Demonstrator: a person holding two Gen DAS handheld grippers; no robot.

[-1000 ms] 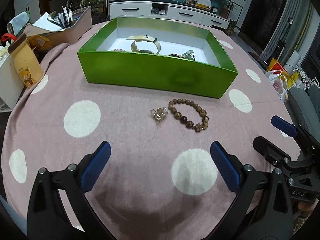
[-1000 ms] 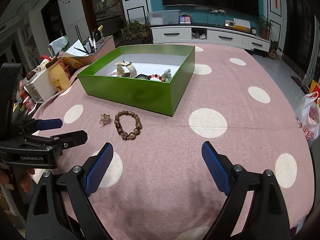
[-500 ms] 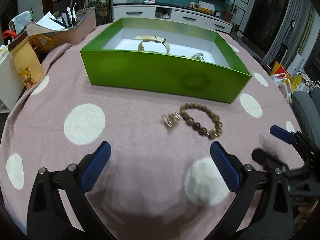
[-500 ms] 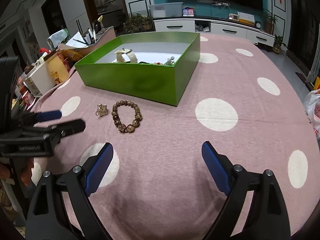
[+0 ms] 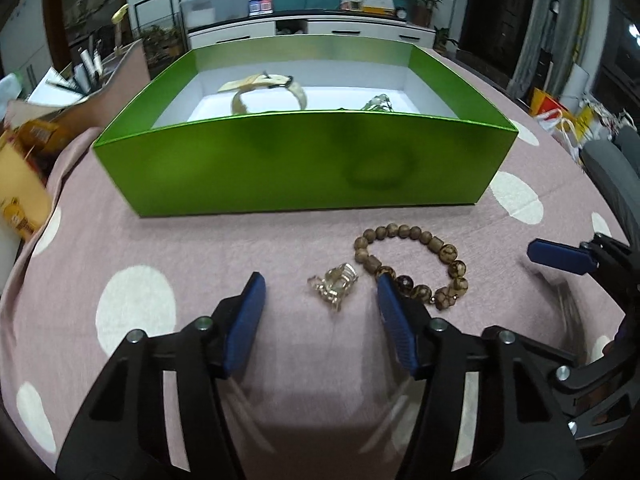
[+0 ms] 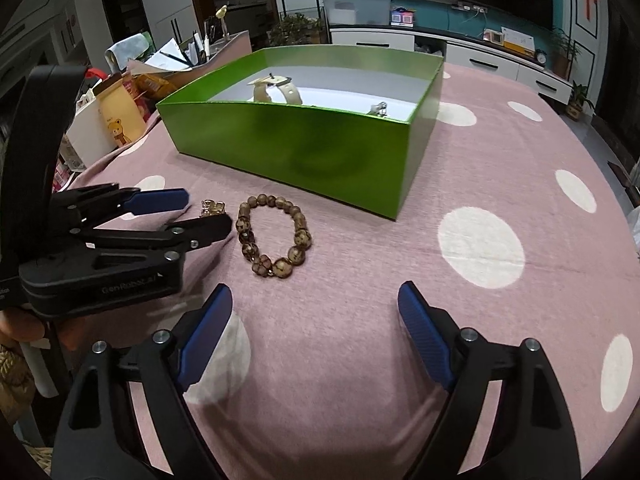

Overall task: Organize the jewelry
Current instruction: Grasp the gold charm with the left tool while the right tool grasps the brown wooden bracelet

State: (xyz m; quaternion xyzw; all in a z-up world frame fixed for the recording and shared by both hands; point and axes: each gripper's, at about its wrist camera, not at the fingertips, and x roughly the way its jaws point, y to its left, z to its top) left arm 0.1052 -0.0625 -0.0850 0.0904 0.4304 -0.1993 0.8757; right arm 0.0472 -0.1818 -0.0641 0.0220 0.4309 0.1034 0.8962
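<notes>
Left wrist view, L to R: left gripper (image 5: 320, 300) is aimed steeply down at the pink dotted tablecloth (image 5: 200, 248), jaws closing, w/ the small gold trinket (image 5: 334, 286) lying between the blue pads but not yet touched by either. Trinket is prob. the current target, since it is centred in the gap. Beaded bracelet (image 5: 412, 266) is laid flat just R of the trinket, near-touching it; R pad tip is seen overlapping the bracelet's near-left beads, so snagging a bead could be a risk. Green box (image 5: 304, 164) is set behind both pieces, open-topped, close by, presumably so loose items get dropped in w/ a short carry. A cream watch (image 5: 264, 90) and a small silvery piece (image 5: 378, 102) are already seen inside.

Right wrist view, L to R: left gripper (image 6: 200, 216) is seen at far L, low over the cloth, tips bracketing the trinket (image 6: 212, 208). Bracelet (image 6: 274, 236) is seen ahead-left of the right gripper (image 6: 316, 312), which is held wide apart w/ nothing between the pads, jaws easing inward slightly, angled down toward the cloth, prob. staged for the bracelet. Box (image 6: 320, 148) is seen beyond.
</notes>
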